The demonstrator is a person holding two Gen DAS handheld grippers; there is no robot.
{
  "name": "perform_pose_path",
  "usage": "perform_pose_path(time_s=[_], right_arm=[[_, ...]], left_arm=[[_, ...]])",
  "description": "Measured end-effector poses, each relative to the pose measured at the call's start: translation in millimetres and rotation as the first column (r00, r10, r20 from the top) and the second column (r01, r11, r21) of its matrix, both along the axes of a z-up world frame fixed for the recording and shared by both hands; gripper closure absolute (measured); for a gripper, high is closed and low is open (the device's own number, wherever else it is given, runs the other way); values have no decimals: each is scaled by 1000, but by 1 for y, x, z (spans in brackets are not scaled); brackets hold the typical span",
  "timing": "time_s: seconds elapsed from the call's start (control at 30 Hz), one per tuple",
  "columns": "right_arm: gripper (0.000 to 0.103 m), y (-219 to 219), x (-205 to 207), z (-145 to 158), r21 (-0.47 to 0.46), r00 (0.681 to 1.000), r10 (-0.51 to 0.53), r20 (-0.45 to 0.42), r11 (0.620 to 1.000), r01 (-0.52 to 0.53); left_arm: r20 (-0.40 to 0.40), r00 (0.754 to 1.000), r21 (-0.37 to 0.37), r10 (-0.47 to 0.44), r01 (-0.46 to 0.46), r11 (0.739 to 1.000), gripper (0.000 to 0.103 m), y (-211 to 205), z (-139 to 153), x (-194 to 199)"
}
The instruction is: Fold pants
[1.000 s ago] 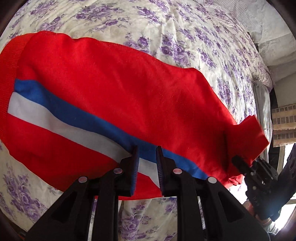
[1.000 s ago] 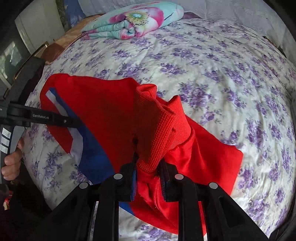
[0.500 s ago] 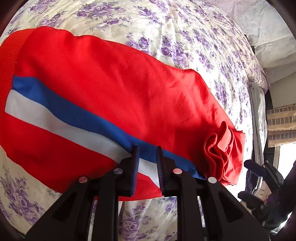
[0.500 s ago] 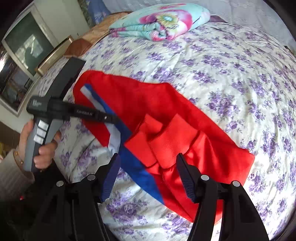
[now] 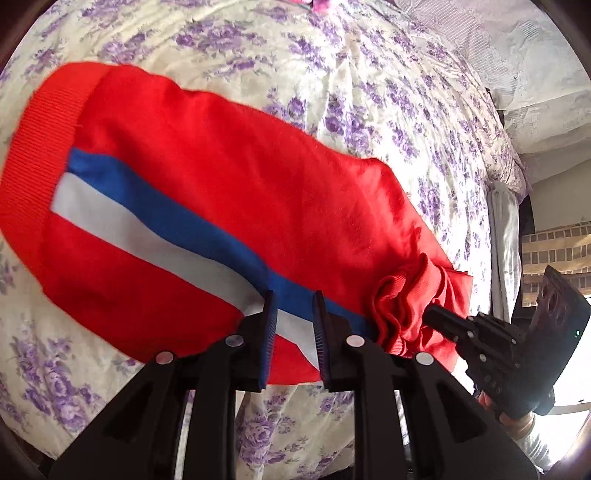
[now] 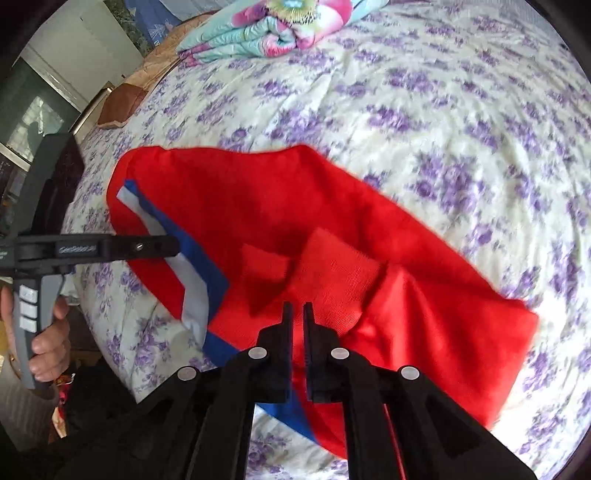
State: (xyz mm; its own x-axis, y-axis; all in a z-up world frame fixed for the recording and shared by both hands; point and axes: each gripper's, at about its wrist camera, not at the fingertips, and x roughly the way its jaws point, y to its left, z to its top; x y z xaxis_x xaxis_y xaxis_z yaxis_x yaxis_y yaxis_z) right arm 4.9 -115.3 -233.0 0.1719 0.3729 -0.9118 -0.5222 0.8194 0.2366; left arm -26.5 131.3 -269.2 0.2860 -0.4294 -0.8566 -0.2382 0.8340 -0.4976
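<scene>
Red pants (image 5: 229, 177) with a blue and white side stripe (image 5: 147, 221) lie folded lengthwise on a flowered bed. Their ribbed waistband (image 5: 33, 155) is at the far left in the left wrist view. My left gripper (image 5: 294, 308) hovers over the stripe near the bed's front edge, its jaws nearly closed with nothing between them. The ribbed cuffs (image 6: 332, 269) lie bunched on the pants. My right gripper (image 6: 297, 314) is shut and empty just above the fabric beside the cuffs. It shows in the left wrist view (image 5: 439, 319) touching the bunched cuffs (image 5: 402, 306).
The bedspread (image 6: 424, 92) is cream with purple flowers. A folded floral quilt (image 6: 273, 26) lies at the far end. A cabinet and window (image 6: 33, 110) stand to the left of the bed. A radiator and wall (image 5: 546, 251) are at the right in the left wrist view.
My right gripper let go of the cuffs and opened, then closed empty beside them. The cuffs dropped onto the pants. The left gripper stayed over the stripe.
</scene>
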Motion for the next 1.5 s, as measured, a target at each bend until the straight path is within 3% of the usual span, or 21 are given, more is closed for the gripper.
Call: perform_pose_path(time_s=[0.03, 0.1, 0.17, 0.27, 0.37, 0.43, 0.5, 0.53, 0.73, 0.83, 0.87, 0.93, 0.97, 1.03, 1.1, 1.2, 1.33, 1.4, 1.5], right_arm=[[96, 0, 6, -1, -23, 1000, -19, 20, 1000, 20], [96, 0, 21, -15, -36, 999, -49, -2, 998, 49], [98, 1, 28, -35, -47, 999, -47, -8, 998, 46], [98, 4, 25, -33, -60, 999, -22, 25, 998, 24], [91, 0, 26, -17, -36, 998, -23, -54, 999, 21], [87, -13, 22, 0, 70, 992, -54, -117, 996, 62], [70, -24, 13, 20, 129, 993, -71, -99, 988, 83], [67, -28, 7, 28, 137, 994, -75, -77, 987, 85], [67, -66, -21, 44, 143, 991, -113, -77, 982, 123], [67, -80, -27, 40, 123, 982, -161, -94, 977, 172], [67, -84, -29, 37, 124, 979, -174, -104, 975, 186], [67, -90, -33, 32, 113, 974, -195, -115, 972, 208], [67, -91, -35, 31, 106, 974, -198, -114, 972, 210], [67, -88, -39, 30, 104, 976, -188, -113, 974, 200], [66, -80, -41, 27, 120, 978, -154, -141, 978, 172], [62, -45, -36, 19, 181, 980, -26, -199, 981, 63], [63, 12, -23, 0, 210, 979, 62, -195, 977, -20], [87, 37, -16, -13, 237, 974, 87, -208, 971, -36], [88, 69, -15, -41, 135, 968, 128, -217, 986, -100]], left_arm=[[16, 1000, -2, 16, -16, 1000, 79, 4, 8, -4], [52, 997, 6, 59, -60, 998, 61, 17, 26, -14], [80, 991, 15, 111, -113, 993, 49, 33, 42, -25], [99, 975, 31, 198, -202, 979, 47, 58, 58, -46], [75, 958, 48, 276, -280, 959, 32, 81, 58, -63], [44, 947, 36, 317, -319, 947, 30, 93, 50, -70], [4, 938, -8, 347, -347, 938, 30, 101, 36, -74], [-11, 934, -35, 357, -357, 933, 30, 102, 29, -75], [-47, 940, -165, 338, -341, 926, 30, 87, -11, -50], [-70, 943, -135, 326, -332, 933, 29, 81, -30, -25], [-52, 942, -117, 332, -336, 934, 32, 80, -27, -19], [-39, 946, -81, 321, -323, 943, 72, 78, -18, -8], [-15, 954, -76, 299, -299, 951, 84, 75, -11, -5], [75, 967, -23, 245, -244, 969, 87, 64, 13, -5], [135, 976, 81, 170, -182, 980, 87, 45, 34, -7], [185, 979, 163, 85, -116, 980, 87, 21, 55, -12], [222, 974, 172, 50, -89, 981, 87, 9, 69, -18], [226, 972, 165, 57, -96, 982, 87, 11, 71, -21], [218, 973, 151, 74, -108, 983, 87, 14, 67, -26]])
